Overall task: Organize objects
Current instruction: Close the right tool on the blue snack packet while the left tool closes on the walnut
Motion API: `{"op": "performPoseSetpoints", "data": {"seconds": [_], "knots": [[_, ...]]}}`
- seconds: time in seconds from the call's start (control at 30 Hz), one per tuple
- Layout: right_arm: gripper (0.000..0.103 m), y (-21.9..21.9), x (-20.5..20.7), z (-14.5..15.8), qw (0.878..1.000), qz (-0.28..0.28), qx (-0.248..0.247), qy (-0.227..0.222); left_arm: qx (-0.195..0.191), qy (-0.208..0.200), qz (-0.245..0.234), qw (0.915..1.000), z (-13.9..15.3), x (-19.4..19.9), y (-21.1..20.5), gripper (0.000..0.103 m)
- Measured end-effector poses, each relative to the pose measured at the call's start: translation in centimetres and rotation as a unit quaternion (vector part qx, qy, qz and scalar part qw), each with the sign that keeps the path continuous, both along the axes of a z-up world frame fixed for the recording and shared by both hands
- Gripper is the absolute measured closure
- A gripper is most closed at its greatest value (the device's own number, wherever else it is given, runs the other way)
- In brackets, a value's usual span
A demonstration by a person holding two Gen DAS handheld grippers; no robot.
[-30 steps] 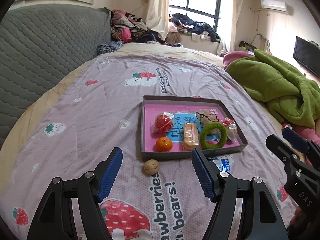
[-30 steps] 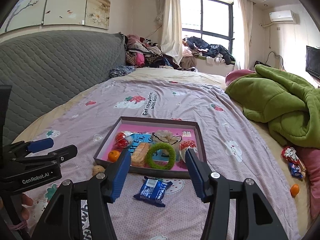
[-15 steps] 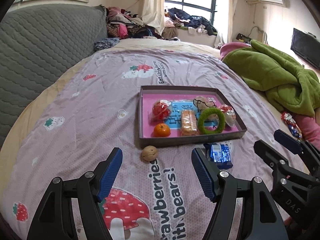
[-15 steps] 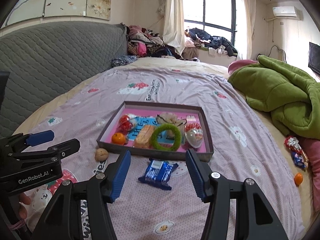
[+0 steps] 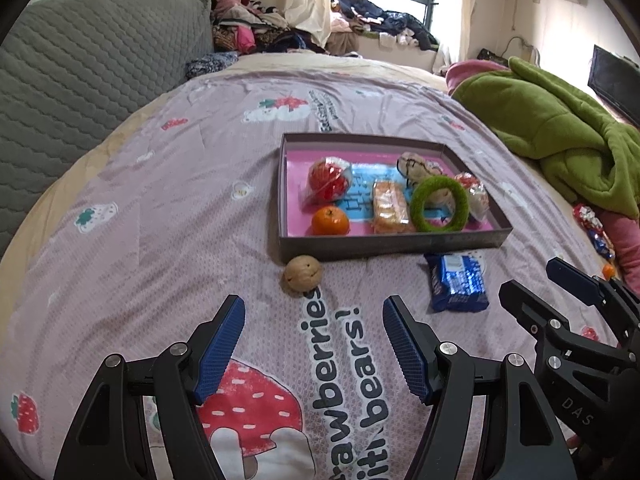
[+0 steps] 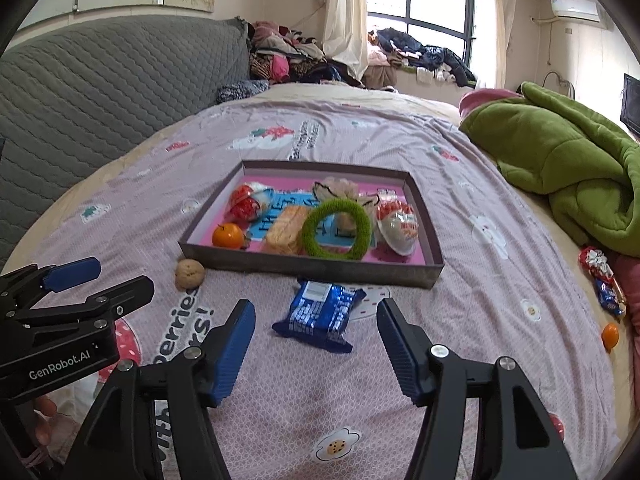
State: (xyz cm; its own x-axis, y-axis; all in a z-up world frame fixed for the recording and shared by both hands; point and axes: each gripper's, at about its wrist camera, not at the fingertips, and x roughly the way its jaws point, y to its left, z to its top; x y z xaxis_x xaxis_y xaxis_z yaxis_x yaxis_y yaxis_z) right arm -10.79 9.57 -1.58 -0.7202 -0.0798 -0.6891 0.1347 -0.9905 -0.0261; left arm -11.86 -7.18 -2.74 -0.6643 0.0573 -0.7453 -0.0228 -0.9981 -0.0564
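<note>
**Two handheld grippers angled down, jaws apart**

The left gripper (image 5: 314, 346) points forward and downward, its two blue-padded fingers (image 5: 221, 344) spread wide with nothing pressed between them. The right gripper (image 6: 316, 344) sits alongside at a similar downward tilt; its jaws are opening, and its ribbed blue pads (image 6: 236, 346) touch nothing. Each tool shows at the edge of the other's view: the right one at the lower right of the left wrist camera, the left one at the lower left of the right wrist camera, where a fingertip (image 6: 42, 428) of the person's hand shows beneath its black body.
</note>
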Motion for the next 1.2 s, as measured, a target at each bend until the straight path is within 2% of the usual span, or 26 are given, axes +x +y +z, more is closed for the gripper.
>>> {"op": "performPoseSetpoints", "data": {"seconds": [0.57,1.2], "knots": [[0.04,0.7,-3.0,-3.3,0.998,-0.029,-0.012,-0.049,0.004,-0.033,0.0,0.9994,-3.9,-2.6,-0.7,0.03],[0.04,0.2,-6.1,-5.5,0.996,-0.047,-0.014,-0.073,0.003,-0.049,0.006,0.9988,-6.9,-7.1,-1.1,0.03]]}}
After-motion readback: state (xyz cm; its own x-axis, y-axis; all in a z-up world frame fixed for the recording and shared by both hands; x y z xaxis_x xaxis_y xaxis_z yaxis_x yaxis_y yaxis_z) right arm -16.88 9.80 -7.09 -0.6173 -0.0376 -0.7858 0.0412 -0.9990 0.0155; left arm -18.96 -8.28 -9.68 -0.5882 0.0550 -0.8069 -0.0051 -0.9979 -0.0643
